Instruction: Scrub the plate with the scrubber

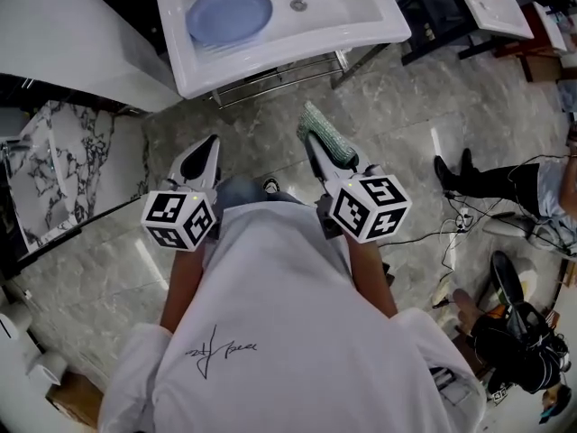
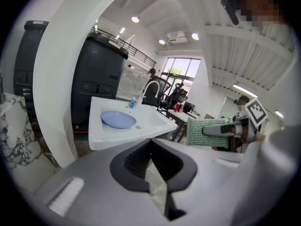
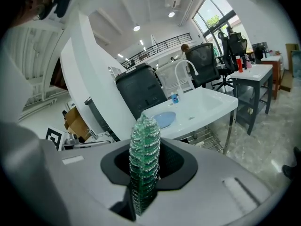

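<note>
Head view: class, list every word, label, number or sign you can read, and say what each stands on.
No text can be read.
Shirt: a black handwritten scrawl on the back, not legible.
Left cube: black-and-white square patterns, no letters.
Right cube: the same kind of patterns, no letters.

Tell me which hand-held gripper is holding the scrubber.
The right hand-held gripper: the green scrubber is clamped between its jaws. The left hand-held gripper is shut with nothing between its jaws.
</note>
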`<action>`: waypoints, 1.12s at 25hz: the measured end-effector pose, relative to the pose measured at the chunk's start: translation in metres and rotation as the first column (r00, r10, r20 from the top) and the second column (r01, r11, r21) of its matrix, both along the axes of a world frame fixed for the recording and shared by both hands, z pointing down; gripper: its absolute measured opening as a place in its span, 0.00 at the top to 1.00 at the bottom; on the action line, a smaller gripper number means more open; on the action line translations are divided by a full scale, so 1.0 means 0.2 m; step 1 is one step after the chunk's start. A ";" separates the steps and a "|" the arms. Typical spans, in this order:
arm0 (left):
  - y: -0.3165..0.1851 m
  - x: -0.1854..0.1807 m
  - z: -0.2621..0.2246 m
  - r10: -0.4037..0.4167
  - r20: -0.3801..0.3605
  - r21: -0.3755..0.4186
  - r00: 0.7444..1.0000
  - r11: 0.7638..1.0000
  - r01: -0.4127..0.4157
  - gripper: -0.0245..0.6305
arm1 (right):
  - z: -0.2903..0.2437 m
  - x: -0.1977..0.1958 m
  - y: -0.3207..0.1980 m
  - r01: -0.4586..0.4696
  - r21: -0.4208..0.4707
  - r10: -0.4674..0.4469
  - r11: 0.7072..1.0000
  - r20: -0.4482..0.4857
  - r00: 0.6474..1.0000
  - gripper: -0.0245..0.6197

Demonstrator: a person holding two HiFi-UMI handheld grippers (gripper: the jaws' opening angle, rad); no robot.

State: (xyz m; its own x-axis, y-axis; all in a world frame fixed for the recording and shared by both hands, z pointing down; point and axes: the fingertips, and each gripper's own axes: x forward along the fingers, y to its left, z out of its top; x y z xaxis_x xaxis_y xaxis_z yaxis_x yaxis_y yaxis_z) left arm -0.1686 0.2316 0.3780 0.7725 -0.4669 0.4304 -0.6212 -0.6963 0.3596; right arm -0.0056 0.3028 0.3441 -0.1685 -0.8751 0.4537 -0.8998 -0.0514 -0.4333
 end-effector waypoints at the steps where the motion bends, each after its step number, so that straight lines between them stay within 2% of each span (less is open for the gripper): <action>1: -0.01 0.00 0.01 -0.010 -0.002 -0.013 1.000 1.000 0.010 0.96 | 0.01 0.01 -0.01 0.001 -0.005 -0.001 1.000 -0.001 1.000 0.89; 6: -0.10 0.03 0.04 -0.025 -0.003 -0.035 1.000 0.999 0.025 0.96 | 0.04 0.04 -0.07 0.003 -0.042 -0.004 0.999 -0.014 1.000 0.89; 13: -0.35 0.13 0.09 -0.036 -0.061 -0.082 0.997 0.996 0.031 0.96 | 0.06 0.06 -0.29 0.027 -0.073 -0.030 0.997 -0.042 0.999 0.89; 16: -0.49 0.17 0.10 -0.029 -0.052 -0.080 0.998 0.997 0.024 0.96 | 0.04 0.04 -0.41 0.069 -0.083 -0.076 0.994 -0.085 0.993 0.89; 20: -0.69 0.21 0.06 -0.028 -0.042 -0.054 0.999 0.998 0.026 0.96 | 0.04 0.03 -0.61 0.154 -0.130 -0.182 0.980 -0.253 0.950 0.89; 28: -1.08 0.14 0.12 -0.088 -0.025 -0.086 0.996 0.993 0.085 0.96 | 0.06 -0.08 -1.03 0.283 -0.145 -0.309 0.948 -0.213 0.927 0.89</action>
State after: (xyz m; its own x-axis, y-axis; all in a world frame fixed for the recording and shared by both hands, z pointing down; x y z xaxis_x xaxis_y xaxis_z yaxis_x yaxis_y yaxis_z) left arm -0.1398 0.0149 0.4021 0.7433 -0.4953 0.4497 -0.6664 -0.6065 0.4336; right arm -0.0215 0.0967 0.3565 -0.2919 -0.7440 0.6010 -0.9554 0.1976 -0.2195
